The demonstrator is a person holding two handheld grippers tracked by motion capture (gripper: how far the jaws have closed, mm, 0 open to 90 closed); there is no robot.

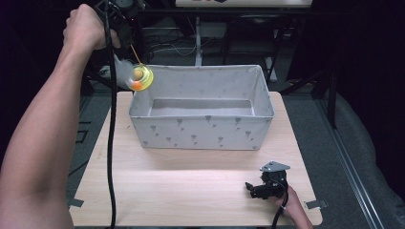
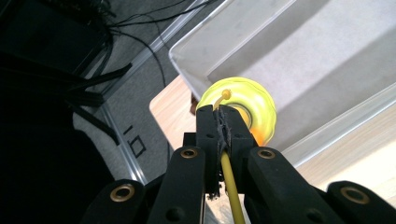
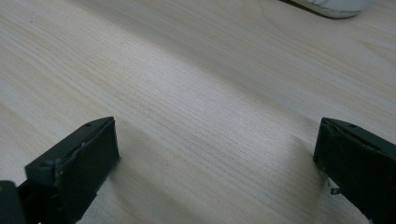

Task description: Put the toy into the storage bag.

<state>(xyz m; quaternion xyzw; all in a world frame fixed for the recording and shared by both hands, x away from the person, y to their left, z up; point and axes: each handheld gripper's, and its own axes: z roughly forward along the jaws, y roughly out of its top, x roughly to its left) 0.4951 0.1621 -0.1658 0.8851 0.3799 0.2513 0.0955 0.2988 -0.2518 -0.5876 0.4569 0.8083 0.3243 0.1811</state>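
A translucent yellow-green ring toy (image 1: pixel 142 78) with an orange part hangs on a thin yellow cord (image 1: pixel 136 55). It hangs, blurred, over the back left corner of a grey fabric box (image 1: pixel 200 131). My left gripper (image 1: pixel 128 42) is raised above that corner and is shut on the cord. In the left gripper view the closed jaws (image 2: pixel 223 116) pinch the cord (image 2: pixel 229 177), with the toy (image 2: pixel 254 105) below them at the box's rim (image 2: pixel 187 70). My right gripper (image 1: pixel 253 188) rests on the wooden table (image 1: pixel 191 191) at the front right. It stands open (image 3: pixel 215 158) with nothing between its pads.
The box stands open and looks empty at the back of the table. Cables (image 1: pixel 167 45) and black frame legs (image 1: pixel 329 95) lie on the grey floor behind and beside the table. A pale rounded edge (image 3: pixel 334 7) shows at the top of the right gripper view.
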